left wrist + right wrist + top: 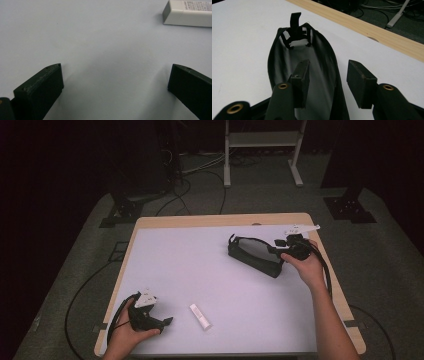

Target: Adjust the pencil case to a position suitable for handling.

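Observation:
A black soft pouch lies open on the white mat at the right. In the right gripper view the pouch stretches away, its dark lining showing and a strap loop at its far end. My right gripper stands open at its near end, one jaw inside the opening and the other outside, with the pouch's rim between them. From above, the right gripper meets the pouch's right end. A small white tube lies near the front. My left gripper rests low beside it, open and holding nothing; the tube lies ahead to the right.
The wooden table edge frames the mat. Beyond the table are floor cables and a white stand. A cable trails off the table's left side.

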Demonstrator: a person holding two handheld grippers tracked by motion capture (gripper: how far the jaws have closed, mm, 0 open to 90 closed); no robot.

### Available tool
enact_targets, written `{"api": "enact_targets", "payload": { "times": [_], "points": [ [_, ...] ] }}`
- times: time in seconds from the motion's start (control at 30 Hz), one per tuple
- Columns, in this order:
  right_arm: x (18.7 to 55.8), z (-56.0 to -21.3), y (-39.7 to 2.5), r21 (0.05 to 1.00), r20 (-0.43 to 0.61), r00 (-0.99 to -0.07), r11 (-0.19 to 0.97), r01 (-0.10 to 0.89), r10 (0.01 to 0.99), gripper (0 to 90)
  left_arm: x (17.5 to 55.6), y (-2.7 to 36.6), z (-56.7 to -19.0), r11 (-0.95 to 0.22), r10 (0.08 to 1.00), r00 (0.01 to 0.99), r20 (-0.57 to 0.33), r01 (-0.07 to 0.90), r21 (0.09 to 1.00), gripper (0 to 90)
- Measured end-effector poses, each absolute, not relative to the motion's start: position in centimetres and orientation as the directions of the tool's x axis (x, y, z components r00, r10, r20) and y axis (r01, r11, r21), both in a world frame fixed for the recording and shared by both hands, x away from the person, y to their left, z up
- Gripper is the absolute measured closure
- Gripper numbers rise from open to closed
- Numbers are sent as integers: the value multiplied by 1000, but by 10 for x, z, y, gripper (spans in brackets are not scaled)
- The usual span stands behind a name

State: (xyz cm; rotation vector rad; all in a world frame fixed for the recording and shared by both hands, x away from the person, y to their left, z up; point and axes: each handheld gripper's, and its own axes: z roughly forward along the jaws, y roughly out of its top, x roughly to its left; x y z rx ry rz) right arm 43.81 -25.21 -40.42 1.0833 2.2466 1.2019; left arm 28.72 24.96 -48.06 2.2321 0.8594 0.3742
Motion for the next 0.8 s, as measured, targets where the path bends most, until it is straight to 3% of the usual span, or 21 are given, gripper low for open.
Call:
{"api": "enact_targets", "payload": {
  "times": [0.47,0.8],
  "points": [
    [460,-412,-245,807,35,-653,364,465,756,580,287,250,-480,-532,674,738,16,471,704,0],
    [470,-420,-240,791,46,-659,375,483,751,669,287,250,-481,-531,675,737,15,472,704,0]
  ]
}}
